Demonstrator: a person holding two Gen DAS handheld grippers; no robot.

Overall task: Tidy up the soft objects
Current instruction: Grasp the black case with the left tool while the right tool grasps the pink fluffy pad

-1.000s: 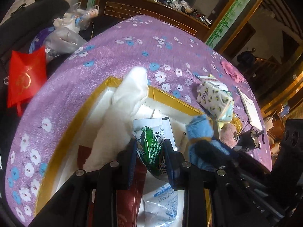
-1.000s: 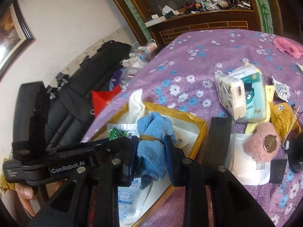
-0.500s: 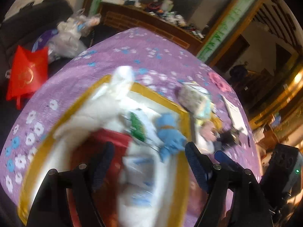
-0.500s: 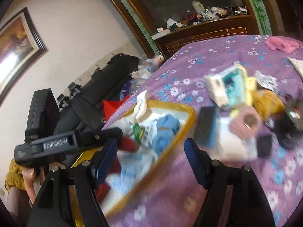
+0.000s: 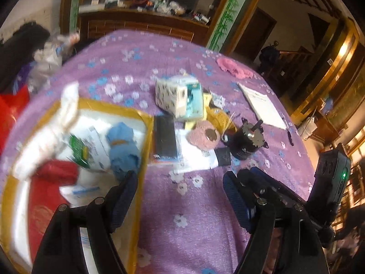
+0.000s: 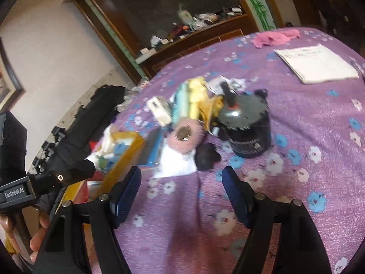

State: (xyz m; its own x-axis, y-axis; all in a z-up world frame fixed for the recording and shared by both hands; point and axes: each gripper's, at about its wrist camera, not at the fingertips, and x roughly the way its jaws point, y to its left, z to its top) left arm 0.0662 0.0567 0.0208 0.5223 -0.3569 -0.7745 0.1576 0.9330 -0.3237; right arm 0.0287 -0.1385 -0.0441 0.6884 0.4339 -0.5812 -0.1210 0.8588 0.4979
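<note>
1 label, "GenRobot.AI", reads on the left gripper (image 6: 13, 193) body.

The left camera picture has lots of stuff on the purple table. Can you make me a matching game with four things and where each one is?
Things:
1. blue cloth
2. pink cloth
3. fluffy pink puff
4. white booklet

Places:
A. alone at the far side of the table
B. inside the gold box
C. near the table's right edge
D. beside the black canister

Pairs: 1-B, 2-A, 3-D, 4-C
</note>
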